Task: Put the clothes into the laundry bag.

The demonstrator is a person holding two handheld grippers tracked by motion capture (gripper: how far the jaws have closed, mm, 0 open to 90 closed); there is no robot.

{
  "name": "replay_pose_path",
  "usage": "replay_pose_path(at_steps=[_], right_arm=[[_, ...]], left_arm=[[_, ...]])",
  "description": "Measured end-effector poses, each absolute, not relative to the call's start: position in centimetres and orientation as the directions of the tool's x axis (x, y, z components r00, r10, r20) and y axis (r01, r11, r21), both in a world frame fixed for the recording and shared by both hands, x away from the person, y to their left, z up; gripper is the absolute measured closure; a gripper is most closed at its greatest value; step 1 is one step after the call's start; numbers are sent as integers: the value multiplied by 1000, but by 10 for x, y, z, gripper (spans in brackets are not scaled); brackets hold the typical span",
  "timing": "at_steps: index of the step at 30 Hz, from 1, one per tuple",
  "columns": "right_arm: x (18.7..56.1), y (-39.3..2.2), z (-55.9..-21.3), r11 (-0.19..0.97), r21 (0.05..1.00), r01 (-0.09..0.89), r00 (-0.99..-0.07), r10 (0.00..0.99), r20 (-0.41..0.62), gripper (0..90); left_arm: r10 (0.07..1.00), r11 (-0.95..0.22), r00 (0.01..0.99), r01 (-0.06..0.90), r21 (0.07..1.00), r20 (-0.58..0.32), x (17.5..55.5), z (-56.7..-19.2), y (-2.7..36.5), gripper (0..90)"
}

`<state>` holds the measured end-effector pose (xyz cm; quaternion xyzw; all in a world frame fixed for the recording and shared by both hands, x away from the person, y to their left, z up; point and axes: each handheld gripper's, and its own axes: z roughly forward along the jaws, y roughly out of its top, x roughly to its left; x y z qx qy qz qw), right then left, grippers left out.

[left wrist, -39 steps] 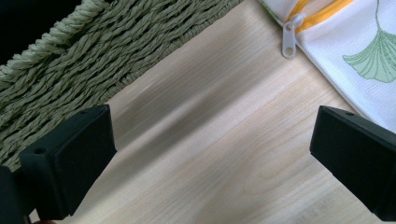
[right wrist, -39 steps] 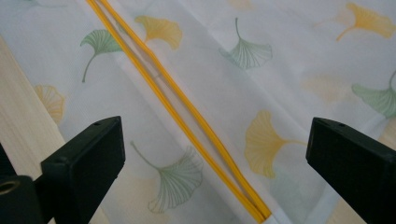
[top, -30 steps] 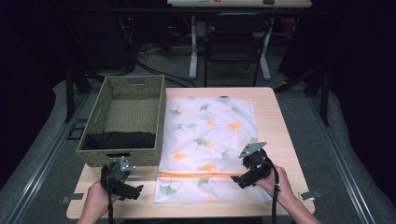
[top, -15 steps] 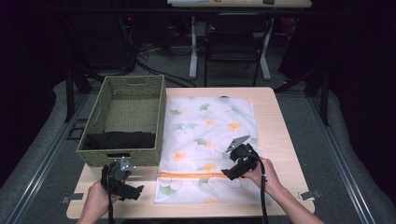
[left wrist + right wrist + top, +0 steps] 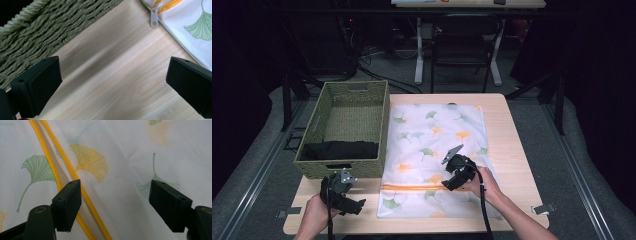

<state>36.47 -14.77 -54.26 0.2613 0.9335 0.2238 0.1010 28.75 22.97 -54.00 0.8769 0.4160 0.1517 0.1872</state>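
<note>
A white mesh bag [image 5: 432, 145] printed with ginkgo leaves lies flat on the wooden table [image 5: 512, 150]. Its orange zipper [image 5: 412, 188] runs across near the front edge. My right gripper [image 5: 448, 184] hovers low over the bag beside the zipper [image 5: 72, 173]. Its jaws have just been closing but still stand apart, with bag fabric [image 5: 125, 157] under the gap and nothing pinched. My left gripper [image 5: 357, 206] rests open at the front left over bare wood. The white zipper pull [image 5: 154, 18] lies just ahead of it, at the bag's corner [image 5: 195, 22].
A woven green basket [image 5: 347, 100] stands at the table's left, with a black garment [image 5: 339, 150] at its near end. Its wall [image 5: 50, 25] is close beside my left gripper. Chairs and desk legs stand beyond the table's far edge.
My right gripper has moved left and lower across the bag toward the zipper, and its jaws have narrowed. The left gripper has stayed put.
</note>
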Motion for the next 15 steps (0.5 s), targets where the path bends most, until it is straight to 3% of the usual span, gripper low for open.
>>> replay_pose_path(at_steps=[6, 15], right_arm=[[369, -138, -550, 777, 444, 447, -856, 515, -39, 333], [372, -130, -558, 795, 406, 450, -868, 497, -10, 323]], left_arm=[[786, -585, 608, 672, 454, 113, 287, -540, 230, 1], [784, -588, 610, 672, 451, 113, 287, -540, 231, 1]])
